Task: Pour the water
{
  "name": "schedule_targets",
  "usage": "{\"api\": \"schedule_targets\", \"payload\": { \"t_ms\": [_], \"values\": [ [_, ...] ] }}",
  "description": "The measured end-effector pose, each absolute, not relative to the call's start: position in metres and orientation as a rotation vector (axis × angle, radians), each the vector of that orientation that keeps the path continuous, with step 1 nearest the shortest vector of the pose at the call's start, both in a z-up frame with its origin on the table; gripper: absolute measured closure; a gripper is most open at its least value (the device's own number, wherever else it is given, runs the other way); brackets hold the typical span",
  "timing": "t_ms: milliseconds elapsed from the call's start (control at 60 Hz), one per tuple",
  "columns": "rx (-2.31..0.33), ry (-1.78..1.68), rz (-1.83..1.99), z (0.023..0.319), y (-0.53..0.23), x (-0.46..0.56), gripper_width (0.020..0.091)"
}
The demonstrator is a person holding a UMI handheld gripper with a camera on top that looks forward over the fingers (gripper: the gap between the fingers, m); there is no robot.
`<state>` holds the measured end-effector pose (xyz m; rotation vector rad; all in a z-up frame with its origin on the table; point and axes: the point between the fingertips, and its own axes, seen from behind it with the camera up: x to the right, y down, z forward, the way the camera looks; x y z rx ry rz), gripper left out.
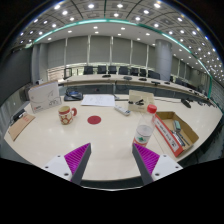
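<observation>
My gripper [112,158] is open, its two fingers with magenta pads [76,157] spread wide above the near part of the pale table [100,140], and nothing is between them. A white cup with a green band [144,132] stands on the table just beyond my right finger. Farther off to the left is a mug with a handle [67,114]. Between them, farther back, a red round coaster [94,119] lies flat. A small red-topped object [152,109] stands behind the white cup.
An open cardboard box [176,131] with items inside sits right of the white cup. A white board with pictures [44,96] stands at the far left, papers [98,100] lie mid-table, and a carton [141,101] stands behind. Office desks and chairs line the back.
</observation>
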<state>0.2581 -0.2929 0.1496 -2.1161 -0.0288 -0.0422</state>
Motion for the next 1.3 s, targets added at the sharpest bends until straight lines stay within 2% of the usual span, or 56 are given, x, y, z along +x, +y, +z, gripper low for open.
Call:
{"api": "schedule_targets", "payload": {
  "t_ms": [217, 483, 517, 633, 767, 833, 900, 917, 1067, 1150, 1300],
  "values": [
    [-2.067, 0.069, -0.028, 0.108, -0.234, 0.354, 0.0243],
    [-2.014, 0.066, -0.025, 0.072, -0.164, 0.388, 0.0261],
    [-2.005, 0.051, -0.025, 0.070, -0.156, 0.389, 0.0305],
    [-1.974, 0.019, -0.030, 0.070, -0.141, 0.384, 0.0550],
    [-1.976, 0.008, -0.044, 0.070, -0.136, 0.380, 0.0611],
    [-1.986, 0.002, -0.065, 0.069, -0.134, 0.379, 0.0701],
    [-2.001, -0.012, -0.110, 0.070, -0.133, 0.377, 0.0736],
    [-2.003, -0.021, -0.122, 0.071, -0.132, 0.375, 0.0769],
    [-2.006, -0.049, -0.264, 0.097, -0.115, 0.370, 0.0773],
    [-1.974, -0.096, -0.375, 0.127, -0.093, 0.359, 0.0770],
    [-1.858, -0.280, -0.642, 0.198, -0.050, 0.311, 0.0771]
  ]
}}
